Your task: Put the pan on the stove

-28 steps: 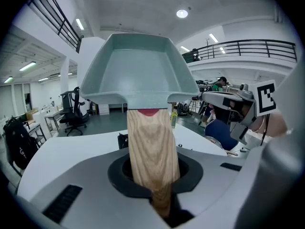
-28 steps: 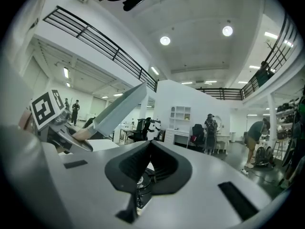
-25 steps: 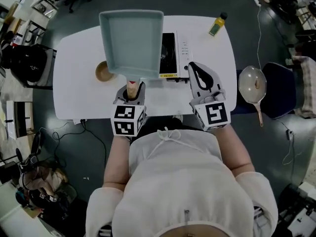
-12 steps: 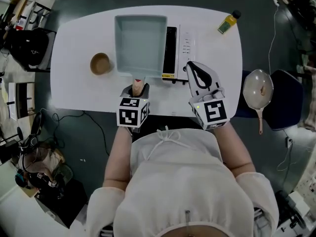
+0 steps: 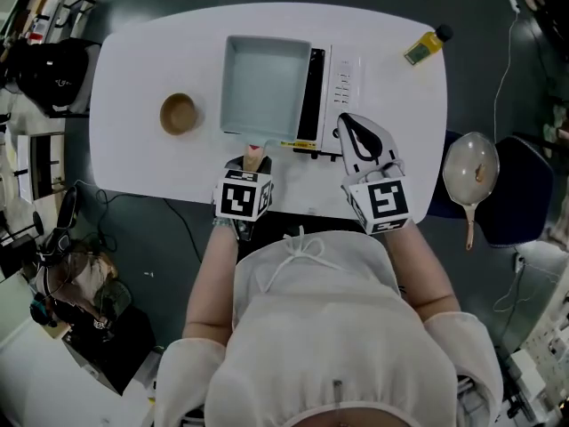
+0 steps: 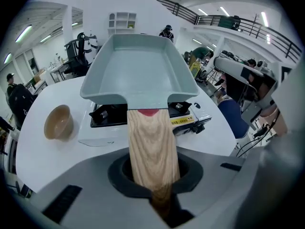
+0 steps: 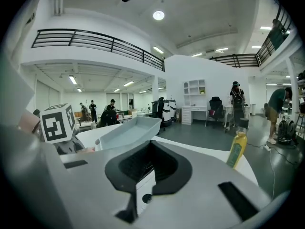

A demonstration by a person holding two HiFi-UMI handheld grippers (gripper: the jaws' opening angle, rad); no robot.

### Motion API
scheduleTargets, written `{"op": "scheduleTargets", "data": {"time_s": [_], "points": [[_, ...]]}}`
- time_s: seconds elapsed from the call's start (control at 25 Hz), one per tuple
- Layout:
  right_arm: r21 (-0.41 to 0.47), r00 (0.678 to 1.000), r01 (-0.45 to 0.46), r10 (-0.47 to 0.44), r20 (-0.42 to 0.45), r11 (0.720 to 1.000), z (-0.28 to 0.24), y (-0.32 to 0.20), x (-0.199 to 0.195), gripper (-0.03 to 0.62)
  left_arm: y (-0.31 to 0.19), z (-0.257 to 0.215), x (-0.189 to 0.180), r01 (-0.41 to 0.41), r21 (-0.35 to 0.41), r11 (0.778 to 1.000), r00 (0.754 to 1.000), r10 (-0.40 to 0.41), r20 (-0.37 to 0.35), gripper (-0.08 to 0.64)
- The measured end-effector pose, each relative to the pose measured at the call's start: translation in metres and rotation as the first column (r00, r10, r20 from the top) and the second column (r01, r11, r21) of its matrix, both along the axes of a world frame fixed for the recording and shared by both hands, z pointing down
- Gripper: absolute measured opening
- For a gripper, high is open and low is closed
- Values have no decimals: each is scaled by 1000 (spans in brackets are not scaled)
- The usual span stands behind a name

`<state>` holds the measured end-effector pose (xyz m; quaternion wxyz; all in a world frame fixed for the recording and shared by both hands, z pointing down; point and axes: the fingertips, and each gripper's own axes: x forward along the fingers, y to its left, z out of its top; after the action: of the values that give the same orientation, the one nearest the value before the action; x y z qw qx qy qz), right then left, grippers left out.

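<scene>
The pan (image 5: 265, 85) looks stiff and fairly light, with thin metal walls and nothing in it. Its body reaches far out from the handle (image 6: 151, 144), so I judge that held by that one end it will lever nose-down and want to twist. The smooth coated walls and thin rim offer little purchase. The wood is the place to take it, since the flat grain should grip well, and the closer to the pan body the better.

The left gripper (image 5: 251, 161) has it just so, with its jaws clamped on the handle, which runs straight out between them. The right gripper (image 5: 347, 121) holds nothing. Its jaws are together, and it sits near the front edge of the stove (image 5: 342, 83).

The pan is rectangular with rounded corners, pale blue-green inside and out, and has sloping sides of moderate depth. A red collar shows where the pale, striped wooden handle meets it. In the head view it lies over the stove's black burner side and overhangs to the left — the white control panel stays uncovered on the right. In the left gripper view its base is low over the burner, but I cannot tell whether it rests there or is just clear.

A small brown bowl (image 5: 178, 113) stands on the white surface (image 5: 133, 60) well left of the pan, and a yellow bottle (image 5: 423, 46) stands at the far right corner.
</scene>
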<state>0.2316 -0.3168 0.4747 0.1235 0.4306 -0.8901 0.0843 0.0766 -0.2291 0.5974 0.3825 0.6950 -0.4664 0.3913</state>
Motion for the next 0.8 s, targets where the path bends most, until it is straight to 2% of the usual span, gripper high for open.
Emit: {"op": "scheduleTargets", "data": {"time_s": [0.4, 0.64, 0.8], "points": [[-14, 1000, -6, 6, -11, 1000, 8, -15, 3, 6, -4, 9, -4, 27, -134, 991, 999, -21, 46, 64], [-3, 1000, 2, -2, -9, 1000, 2, -18, -1, 6, -1, 7, 0, -3, -210, 978, 1000, 1, -11, 67], [-9, 1000, 7, -7, -14, 1000, 4, -13, -3, 6, 0, 4, 0, -2, -253, 968, 1000, -2, -14, 69]]}}
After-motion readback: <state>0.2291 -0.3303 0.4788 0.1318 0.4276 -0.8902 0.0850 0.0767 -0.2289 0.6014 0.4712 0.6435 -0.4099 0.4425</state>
